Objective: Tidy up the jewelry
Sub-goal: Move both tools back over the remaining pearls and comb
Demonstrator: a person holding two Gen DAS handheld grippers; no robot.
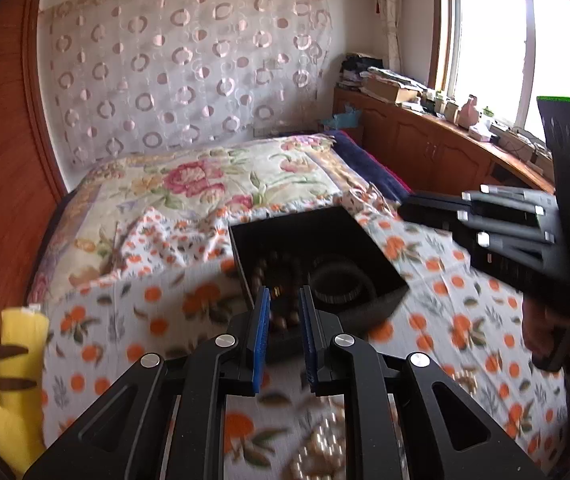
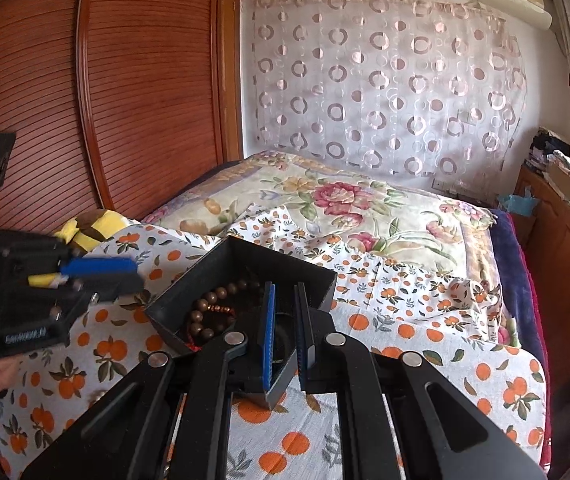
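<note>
Blue-padded fingers (image 1: 260, 340) of your left tool (image 1: 283, 338) filled the lower foreground of the left wrist view, standing a narrow gap apart with nothing pinched between them. Beyond their tips sat the black box (image 1: 373, 236), open at the top, on the bed's orange-print sheet (image 1: 189, 304). Inside it lay a brown bead bracelet (image 1: 269, 272), partly hidden behind the fingers and blurred, and a dark ring-shaped band (image 1: 341, 280) whose material could not be made out. Blurred gold-toned pieces (image 1: 321, 448) lay on the sheet near the bottom edge; their form could not be told.

Your right tool (image 2: 285, 336) hovered over the near corner of the box (image 2: 285, 264), its fingers slightly parted with that corner showing between them; whether they touched it could not be told. From this side the bracelet (image 2: 209, 312) showed clearly, with a red beaded strand (image 2: 221, 309) beside it. Your left tool (image 2: 97, 272) appeared at the left edge, mostly cut off.

Behind the sheet lay a floral quilt (image 1: 205, 180). A yellow plush toy (image 1: 9, 380) sat at the bed's left edge, cut off by the frame. A circle-patterned curtain (image 2: 385, 80) covered the far wall, a ribbed wooden wardrobe (image 2: 85, 80) stood at left, and a cluttered wooden cabinet (image 1: 425, 140) ran under the bright window (image 1: 493, 40).
</note>
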